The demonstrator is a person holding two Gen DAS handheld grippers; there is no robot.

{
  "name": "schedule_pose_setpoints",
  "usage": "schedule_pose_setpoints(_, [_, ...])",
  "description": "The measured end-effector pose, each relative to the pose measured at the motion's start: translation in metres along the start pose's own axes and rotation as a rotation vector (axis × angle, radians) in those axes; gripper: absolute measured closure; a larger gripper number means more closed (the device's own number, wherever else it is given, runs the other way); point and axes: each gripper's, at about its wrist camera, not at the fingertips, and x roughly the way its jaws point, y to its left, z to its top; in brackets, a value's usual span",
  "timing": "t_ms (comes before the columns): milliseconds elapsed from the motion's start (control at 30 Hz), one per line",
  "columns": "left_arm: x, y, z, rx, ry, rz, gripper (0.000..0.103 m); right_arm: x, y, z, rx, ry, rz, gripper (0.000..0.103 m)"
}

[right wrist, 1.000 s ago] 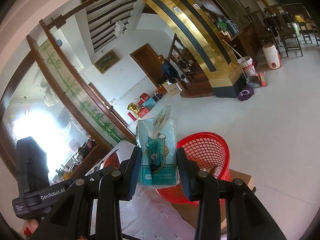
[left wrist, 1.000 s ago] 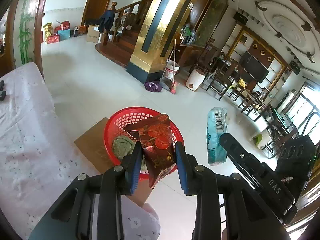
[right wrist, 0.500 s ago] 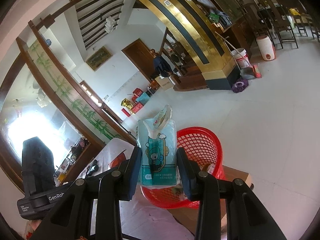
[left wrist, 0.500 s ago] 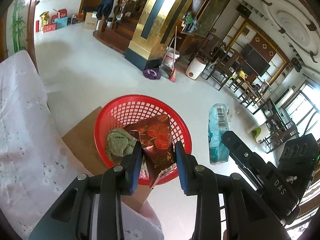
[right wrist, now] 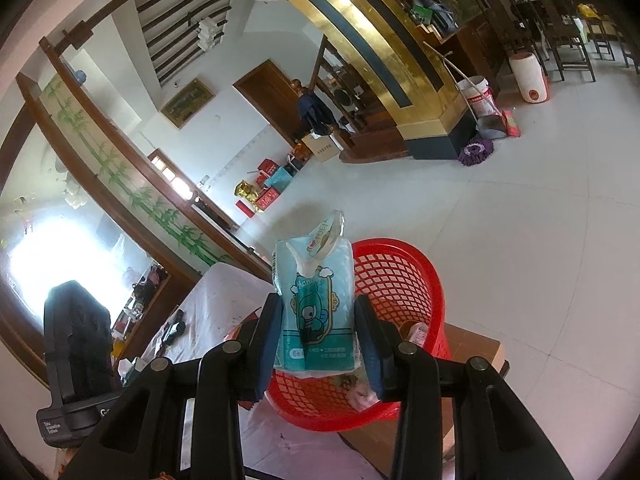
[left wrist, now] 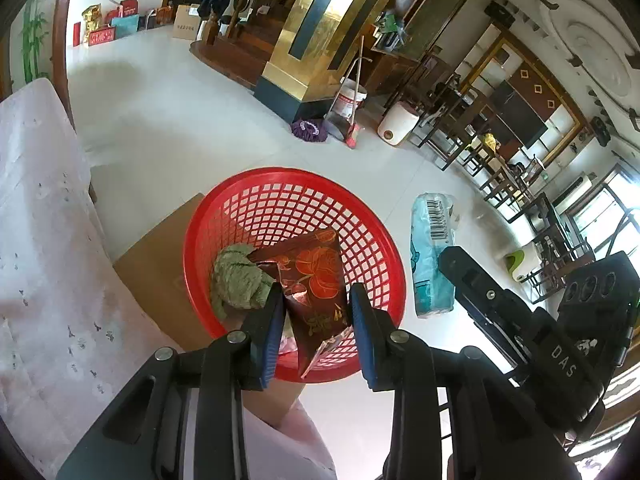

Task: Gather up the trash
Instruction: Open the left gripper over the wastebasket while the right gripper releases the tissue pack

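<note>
Left gripper (left wrist: 316, 320) clamps red wrapper (left wrist: 316, 280) over red basket (left wrist: 240, 204); right gripper (right wrist: 318, 332) clamps teal tissue pack (right wrist: 316, 300) at basket's near rim (risk: early release drops it outside).

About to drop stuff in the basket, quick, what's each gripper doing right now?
Left gripper: closed on the dark red wrapper, over the red basket.
Right gripper: closed on the teal tissue pack.
</note>
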Motion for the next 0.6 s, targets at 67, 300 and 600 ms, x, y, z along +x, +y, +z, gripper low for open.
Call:
schedule_pose_setpoints(67, [0.002,0.001,-0.001,-0.002,0.006,0.003,0.072,0.003,-0.003,0.0,0.006,0.008,-0.004,0.062])
schedule_pose_setpoints(300, [0.011,0.003,0.0,-0.004,0.026,0.015,0.072,0.013,-0.007,-0.003,0.018,0.029,-0.014,0.061])
schedule_pose_setpoints(600, [0.018,0.007,0.0,-0.016,0.044,0.034,0.062,0.025,-0.01,-0.003,0.054,0.051,-0.026,0.05])
